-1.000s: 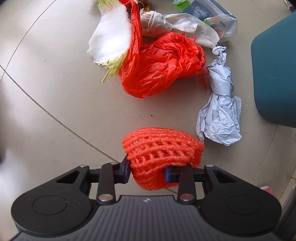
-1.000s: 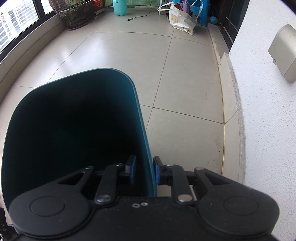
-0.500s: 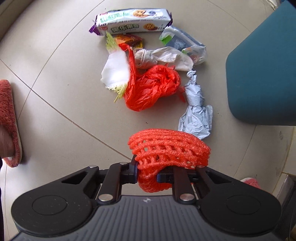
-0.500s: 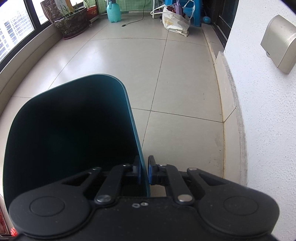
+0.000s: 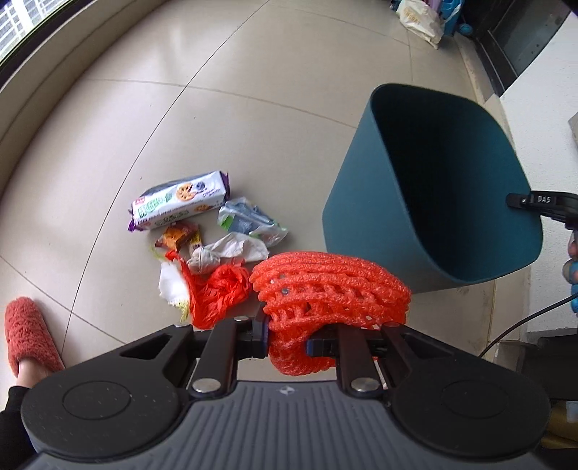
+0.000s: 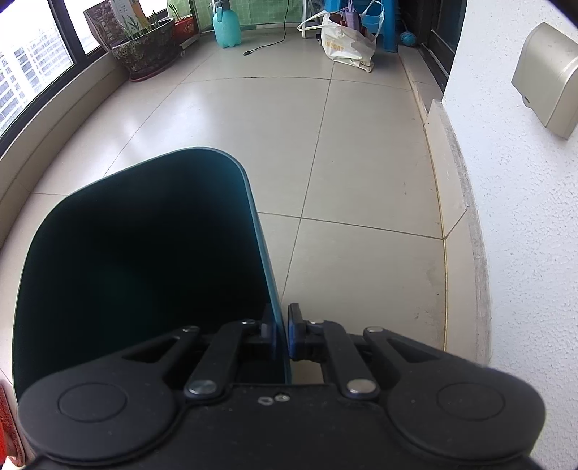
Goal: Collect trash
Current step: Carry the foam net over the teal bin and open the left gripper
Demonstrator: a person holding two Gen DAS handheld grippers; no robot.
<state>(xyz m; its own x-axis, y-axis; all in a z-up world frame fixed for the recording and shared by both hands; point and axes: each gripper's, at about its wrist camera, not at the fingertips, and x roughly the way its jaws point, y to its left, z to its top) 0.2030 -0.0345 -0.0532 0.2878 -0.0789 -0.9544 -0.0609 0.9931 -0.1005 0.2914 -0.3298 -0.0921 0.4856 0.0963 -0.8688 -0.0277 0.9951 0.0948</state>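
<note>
My left gripper is shut on an orange foam net sleeve and holds it above the floor, just left of and below the rim of the teal trash bin. My right gripper is shut on the bin's right rim; the bin tilts toward the left gripper, and its inside looks dark. On the floor lie a red plastic bag, a biscuit packet, white crumpled bags and small wrappers.
A foot in a red slipper stands at the left. A white wall and a raised ledge run along the right. A plant pot, a bottle and a shopping bag stand far back.
My left gripper rose and pulled back with the net sleeve, bringing the bin's opening into view. My right gripper closed tighter on the bin rim and tilted the bin.
</note>
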